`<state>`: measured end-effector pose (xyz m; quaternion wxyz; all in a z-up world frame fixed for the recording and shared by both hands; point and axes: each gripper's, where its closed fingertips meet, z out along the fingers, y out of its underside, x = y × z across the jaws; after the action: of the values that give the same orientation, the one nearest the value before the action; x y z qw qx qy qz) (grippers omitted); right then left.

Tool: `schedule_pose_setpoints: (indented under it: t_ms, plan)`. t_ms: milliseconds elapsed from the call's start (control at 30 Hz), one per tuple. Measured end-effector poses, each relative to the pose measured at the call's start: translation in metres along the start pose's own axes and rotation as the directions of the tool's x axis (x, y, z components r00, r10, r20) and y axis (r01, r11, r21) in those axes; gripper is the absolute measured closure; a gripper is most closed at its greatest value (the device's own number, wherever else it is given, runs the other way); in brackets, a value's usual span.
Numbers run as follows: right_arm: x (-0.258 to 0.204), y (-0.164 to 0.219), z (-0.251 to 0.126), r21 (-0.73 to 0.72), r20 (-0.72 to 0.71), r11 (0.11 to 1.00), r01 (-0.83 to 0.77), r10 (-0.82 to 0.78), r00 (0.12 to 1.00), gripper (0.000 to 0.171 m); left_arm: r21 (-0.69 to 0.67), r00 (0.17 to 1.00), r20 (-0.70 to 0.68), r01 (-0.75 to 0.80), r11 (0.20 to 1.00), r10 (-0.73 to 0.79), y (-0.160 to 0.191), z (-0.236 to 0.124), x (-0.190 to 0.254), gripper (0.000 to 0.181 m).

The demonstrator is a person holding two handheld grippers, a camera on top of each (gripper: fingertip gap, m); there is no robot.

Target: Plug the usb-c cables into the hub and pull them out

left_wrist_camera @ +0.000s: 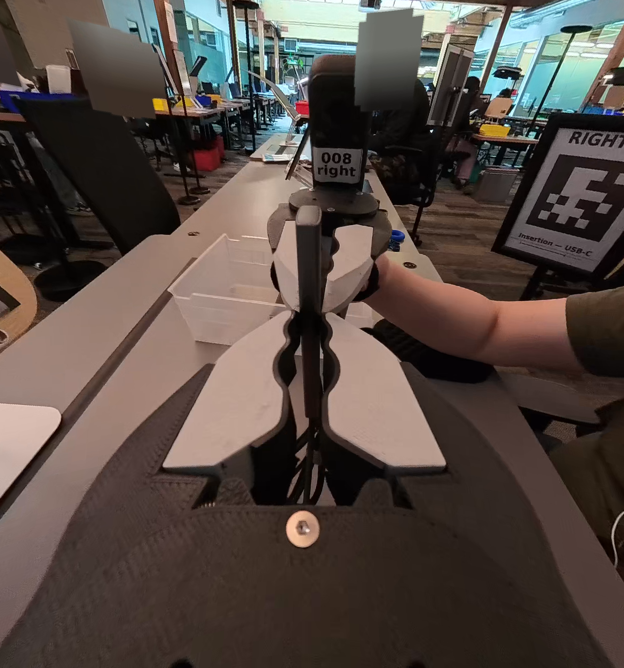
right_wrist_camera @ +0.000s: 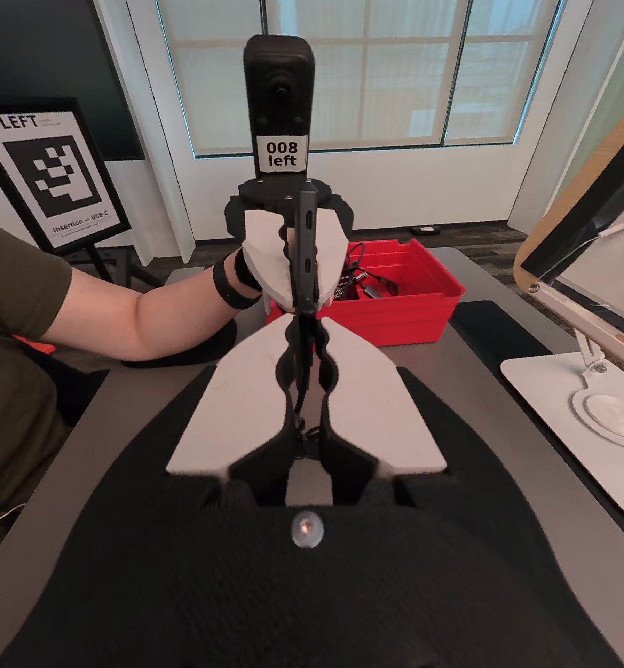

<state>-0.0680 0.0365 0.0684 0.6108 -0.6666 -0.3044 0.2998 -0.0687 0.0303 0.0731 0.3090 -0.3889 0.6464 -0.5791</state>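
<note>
Wide grey table below, a red bin of spare leads behind the left side and a clear bin behind the right, both well out of the way. The two claws face each other, tip to tip. The left claw is clamped on the hub, a slim dark bar held on edge, its long axis running straight toward the right claw. That one is pinched on a black cable that meets the hub's near end; I can't tell whether the plug is seated. Two open ports show on the hub's narrow edge. Nothing blocks a straight pull, I'd say.
</note>
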Motion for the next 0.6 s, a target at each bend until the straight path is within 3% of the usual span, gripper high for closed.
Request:
schedule_pose_setpoints:
  t_ms: [267, 467, 600]
  plan:
    - [-0.003, -0.012, -0.003, 0.067, 0.017, 0.997, -0.027, 0.026, 1.000, 0.164, 0.060, 0.999, -0.034, 0.043, 0.997, -0.041, -0.011, 0.000, 0.004, 0.172]
    - [-0.003, -0.024, -0.003, 0.192, 0.123, 0.958, -0.212, 0.191, 0.974, 0.163, 0.114, 0.991, -0.066, 0.120, 0.986, -0.113, -0.020, -0.003, 0.002, 0.172]
    - [0.000, -0.026, -0.002, 0.236, 0.180, 0.920, -0.314, 0.276, 0.944, 0.163, 0.077, 0.989, -0.063, 0.142, 0.987, -0.137, -0.014, -0.001, 0.000, 0.172]
